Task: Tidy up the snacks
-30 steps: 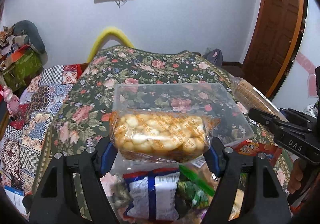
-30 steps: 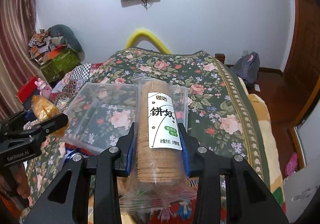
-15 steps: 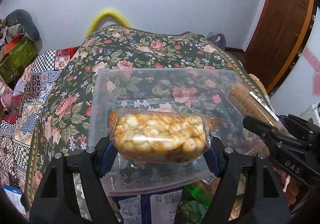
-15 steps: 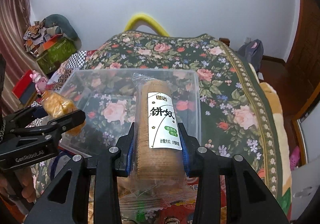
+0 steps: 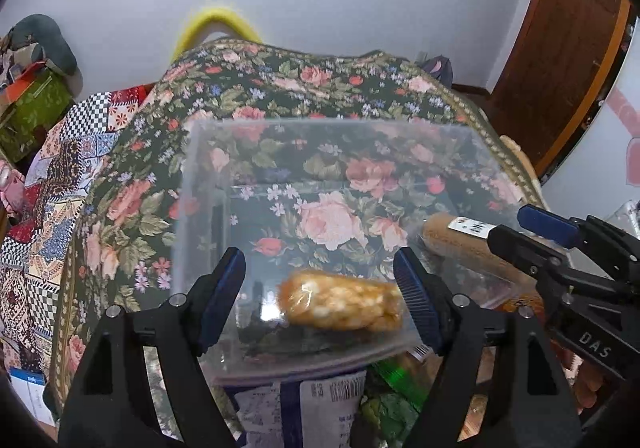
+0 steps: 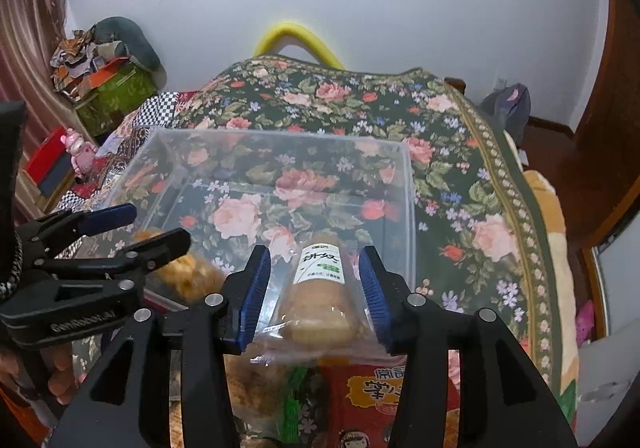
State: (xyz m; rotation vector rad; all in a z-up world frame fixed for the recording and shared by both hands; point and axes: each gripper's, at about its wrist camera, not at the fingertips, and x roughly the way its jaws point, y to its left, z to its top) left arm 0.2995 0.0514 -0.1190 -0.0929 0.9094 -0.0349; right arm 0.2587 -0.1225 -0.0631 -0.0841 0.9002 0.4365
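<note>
Both our jaws gape wide, gripping nothing: left gripper (image 5: 320,288) over the puff bag (image 5: 340,304), right gripper (image 6: 314,288) over the biscuit roll (image 6: 320,288), both inside the clear bin (image 5: 200,184). Risk: dipping jaws could snag wrappers.

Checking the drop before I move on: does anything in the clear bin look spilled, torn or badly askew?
Nothing stands out. The orange snack bag and the biscuit sleeve look intact in the clear bin, between open grippers.
</note>
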